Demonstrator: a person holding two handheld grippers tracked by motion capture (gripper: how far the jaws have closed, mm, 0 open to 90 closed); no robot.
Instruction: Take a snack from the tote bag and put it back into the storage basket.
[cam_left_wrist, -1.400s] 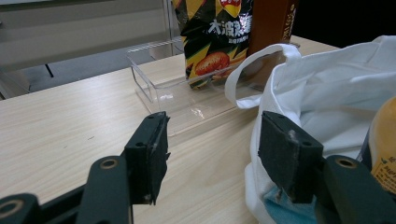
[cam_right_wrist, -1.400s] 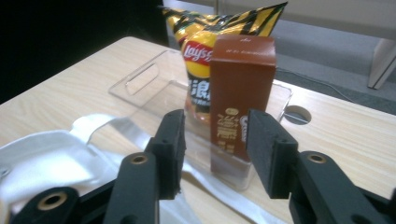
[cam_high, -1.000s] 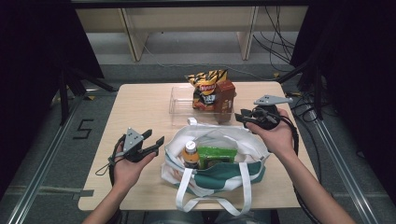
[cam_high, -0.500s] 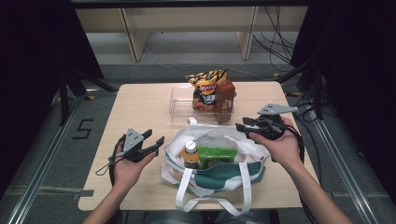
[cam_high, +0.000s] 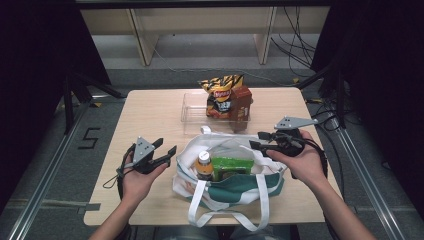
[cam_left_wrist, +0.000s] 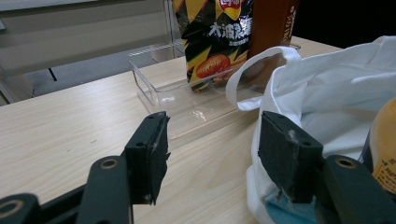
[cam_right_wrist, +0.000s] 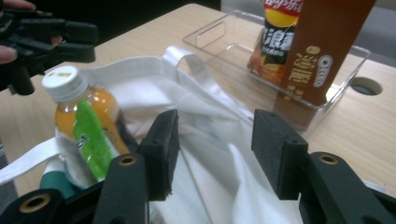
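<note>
The right tongs have slid from the clear tray toward frame centre, jaws just opening, empty over the bag; left tongs rest wide open, empty.

A tote bag is lying at the lower centre of the table, holding a bottle left of a box. Above it, a clear tray is holding a chip bag left of a carton.
</note>
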